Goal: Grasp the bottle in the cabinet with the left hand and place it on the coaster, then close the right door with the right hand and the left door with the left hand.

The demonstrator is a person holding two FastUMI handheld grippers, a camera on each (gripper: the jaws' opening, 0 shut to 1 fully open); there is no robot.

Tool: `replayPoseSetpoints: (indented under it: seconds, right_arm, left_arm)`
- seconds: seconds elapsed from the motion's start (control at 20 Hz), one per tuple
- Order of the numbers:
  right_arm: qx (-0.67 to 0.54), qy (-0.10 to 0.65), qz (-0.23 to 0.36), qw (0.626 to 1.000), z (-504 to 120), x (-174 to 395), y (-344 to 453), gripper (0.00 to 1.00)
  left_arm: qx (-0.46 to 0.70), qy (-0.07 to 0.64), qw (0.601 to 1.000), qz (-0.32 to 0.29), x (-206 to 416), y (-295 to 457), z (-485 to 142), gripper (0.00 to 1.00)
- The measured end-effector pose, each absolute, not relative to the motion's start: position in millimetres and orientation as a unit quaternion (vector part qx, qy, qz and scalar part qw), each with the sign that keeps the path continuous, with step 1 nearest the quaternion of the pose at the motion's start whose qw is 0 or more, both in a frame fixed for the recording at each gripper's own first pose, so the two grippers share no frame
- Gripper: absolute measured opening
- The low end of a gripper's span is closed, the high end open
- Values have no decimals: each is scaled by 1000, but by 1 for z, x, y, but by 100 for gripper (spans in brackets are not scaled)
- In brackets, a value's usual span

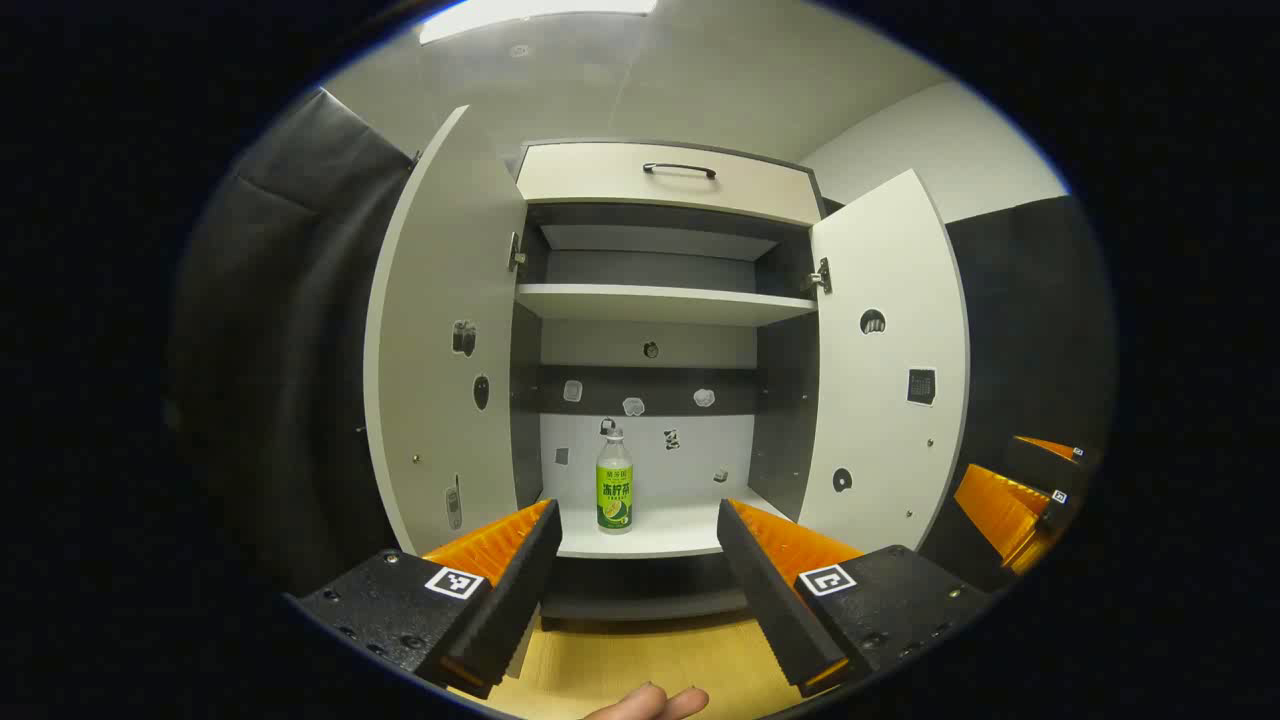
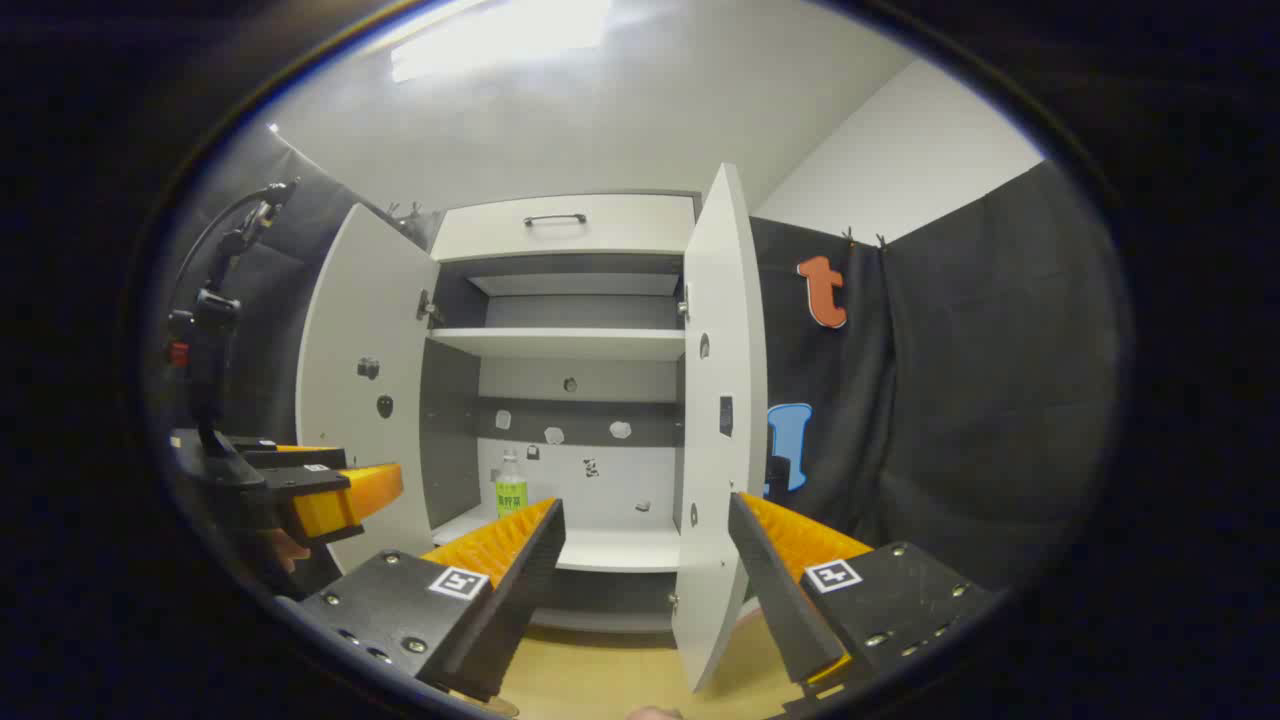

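A clear bottle (image 1: 614,485) with a green label and white cap stands upright on the lower shelf (image 1: 680,535) of the open cabinet, left of its middle. My left gripper (image 1: 637,515) is open in front of the cabinet, short of the shelf, with the bottle seen between its fingers but apart from them. The left door (image 1: 440,340) and right door (image 1: 885,370) both stand wide open. In the right gripper view the bottle (image 2: 511,488) shows behind the left finger, and my right gripper (image 2: 645,508) is open, with the right door's edge (image 2: 720,420) between its fingers, untouched.
A drawer with a dark handle (image 1: 680,170) tops the cabinet, above an upper shelf (image 1: 660,300). A light wooden surface (image 1: 640,660) lies below the cabinet. A fingertip (image 1: 650,703) shows at the bottom. The other gripper (image 1: 1015,495) hangs at right; black cloth surrounds the booth.
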State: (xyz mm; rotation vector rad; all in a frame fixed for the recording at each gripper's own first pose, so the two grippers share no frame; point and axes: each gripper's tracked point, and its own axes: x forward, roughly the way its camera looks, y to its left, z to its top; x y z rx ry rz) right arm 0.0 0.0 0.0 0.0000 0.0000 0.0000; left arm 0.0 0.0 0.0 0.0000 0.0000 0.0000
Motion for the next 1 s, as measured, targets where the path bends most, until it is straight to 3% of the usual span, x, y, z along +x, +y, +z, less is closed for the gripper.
replayPoseSetpoints:
  seconds: [0.1, 0.55, 0.6, 0.65, 1.0]
  right_arm:
    - [0, -1, 4, 1000, -3, 9, 7, 99]
    - [-8, -8, 39, 999, -20, 52, 45, 99]
    - [-9, -8, 43, 999, -22, 58, 50, 95]
    - [-11, -9, 47, 999, -23, 65, 54, 99]
    - [-6, -2, 50, 999, -36, 111, 68, 99]
  left_arm:
    - [4, -3, 1000, 5, 7, 7, -3, 99]
    - [15, -5, 999, 29, 40, 45, -16, 99]
    - [18, -2, 999, 28, 45, 47, -18, 98]
    - [19, -2, 999, 28, 50, 50, -20, 98]
    - [1, -1, 1000, 30, 91, 65, -29, 99]
